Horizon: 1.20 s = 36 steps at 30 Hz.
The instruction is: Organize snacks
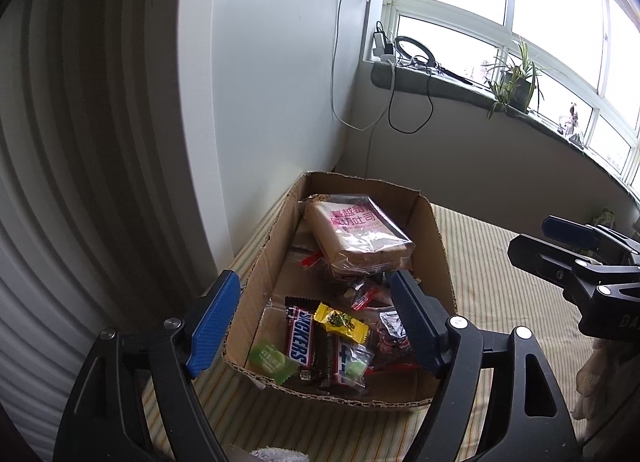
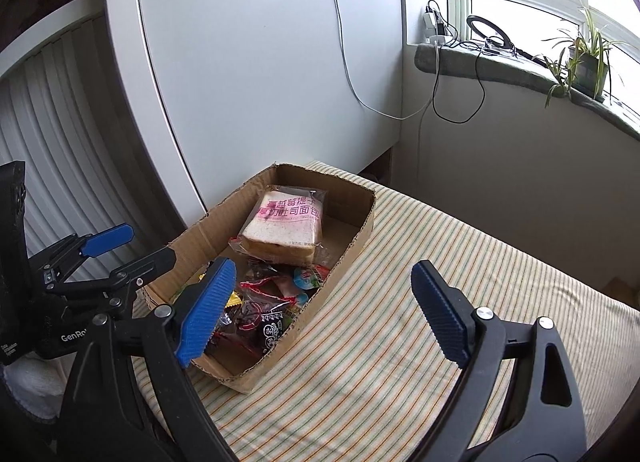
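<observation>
Left wrist view: the cardboard box [image 1: 352, 246] sits on a striped bed cover [image 1: 500, 262], against the white wall. At its far end lies a bagged toast loaf [image 1: 356, 236]; it looks light and squashy, best taken across its flat sides with a gentle squeeze. Nearer lie a Snickers bar [image 1: 299, 336], a yellow sweet [image 1: 341, 321] and a green sachet [image 1: 269, 358]: small, slick-wrapped, likely to slip unless pinched mid-body. The left gripper [image 1: 316, 326] hangs above the box's near end, fingers spread and holding nothing.

Right wrist view: the loaf shows pink print over pale bread, resting on a heap of red and dark wrappers [image 2: 264, 314]. The right gripper [image 2: 320, 310] is spread wide, empty, straddling the box's near right wall.
</observation>
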Tool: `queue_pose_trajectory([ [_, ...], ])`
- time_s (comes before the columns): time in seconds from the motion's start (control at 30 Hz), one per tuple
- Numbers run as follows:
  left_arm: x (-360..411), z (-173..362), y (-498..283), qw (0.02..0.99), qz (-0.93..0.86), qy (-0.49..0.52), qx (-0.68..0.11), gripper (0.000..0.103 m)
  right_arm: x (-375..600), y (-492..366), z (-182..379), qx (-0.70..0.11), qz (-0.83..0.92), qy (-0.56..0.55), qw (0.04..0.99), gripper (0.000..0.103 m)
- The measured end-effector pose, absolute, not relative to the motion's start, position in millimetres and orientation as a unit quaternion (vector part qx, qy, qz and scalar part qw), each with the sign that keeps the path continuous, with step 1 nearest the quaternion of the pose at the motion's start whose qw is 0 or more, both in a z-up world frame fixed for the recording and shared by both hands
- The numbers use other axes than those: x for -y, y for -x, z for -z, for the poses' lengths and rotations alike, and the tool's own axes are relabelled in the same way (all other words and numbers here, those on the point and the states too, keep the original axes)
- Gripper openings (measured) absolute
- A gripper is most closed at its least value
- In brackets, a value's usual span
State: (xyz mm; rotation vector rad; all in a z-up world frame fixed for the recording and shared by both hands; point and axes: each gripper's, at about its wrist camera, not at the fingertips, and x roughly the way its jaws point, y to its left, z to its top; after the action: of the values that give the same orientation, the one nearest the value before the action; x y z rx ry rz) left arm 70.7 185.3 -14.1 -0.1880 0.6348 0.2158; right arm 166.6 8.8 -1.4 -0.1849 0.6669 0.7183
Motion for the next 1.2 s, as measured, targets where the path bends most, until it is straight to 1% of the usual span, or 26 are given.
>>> queue_pose_trajectory([
  [0.6, -176, 7, -65, 0.942, -0.105, 0.084, -0.306, 0.079, 1, -160, -3, -0.313, -0.343, 0.084, 0.882, 0.092],
  [1.2, -162, 1, -31, 0.944, -0.1, 0.092, -0.302, 0.079, 28, -123, -10, -0.285, -0.314, 0.082, 0.902, 0.093],
])
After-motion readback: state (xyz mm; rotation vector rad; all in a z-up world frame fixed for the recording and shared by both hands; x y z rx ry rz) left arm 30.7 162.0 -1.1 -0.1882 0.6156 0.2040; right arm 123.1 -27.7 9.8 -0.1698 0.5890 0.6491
